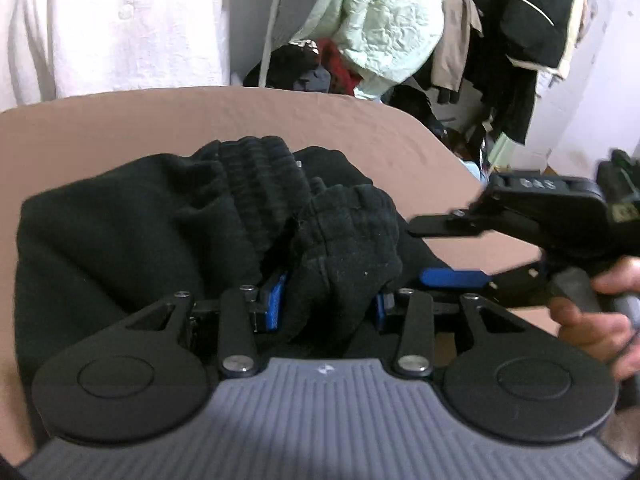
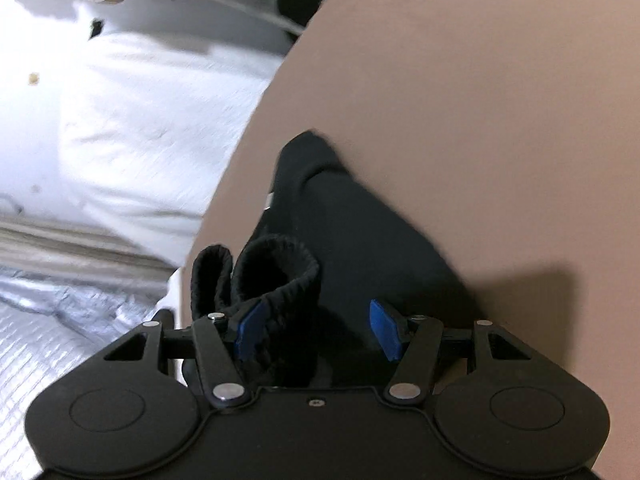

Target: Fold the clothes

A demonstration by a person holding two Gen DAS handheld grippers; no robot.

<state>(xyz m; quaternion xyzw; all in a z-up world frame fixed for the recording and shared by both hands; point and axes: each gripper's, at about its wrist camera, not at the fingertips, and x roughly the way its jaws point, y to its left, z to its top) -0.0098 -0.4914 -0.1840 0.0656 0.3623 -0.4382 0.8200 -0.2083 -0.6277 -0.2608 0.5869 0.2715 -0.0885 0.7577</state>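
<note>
A black garment [image 1: 132, 232] with ribbed cuffs lies bunched on the brown table [image 1: 120, 124]. In the left wrist view my left gripper [image 1: 328, 304] is shut on one thick cuff fold [image 1: 348, 240], which fills the gap between the blue pads. My right gripper [image 1: 452, 252], held by a hand [image 1: 588, 316], comes in from the right with its jaws apart at the garment's edge. In the right wrist view the right gripper [image 2: 316, 330] is open over the black garment [image 2: 360, 232]. A rolled cuff [image 2: 276, 272] sits against its left pad [image 2: 250, 332], while the right pad stands free.
Past the table's far edge hang jackets and a heap of clothes [image 1: 380, 32]. A white cloth [image 1: 112, 24] hangs at the back left. White bedding [image 2: 132, 112] and a silver quilted sheet [image 2: 60, 320] lie off the table's left side.
</note>
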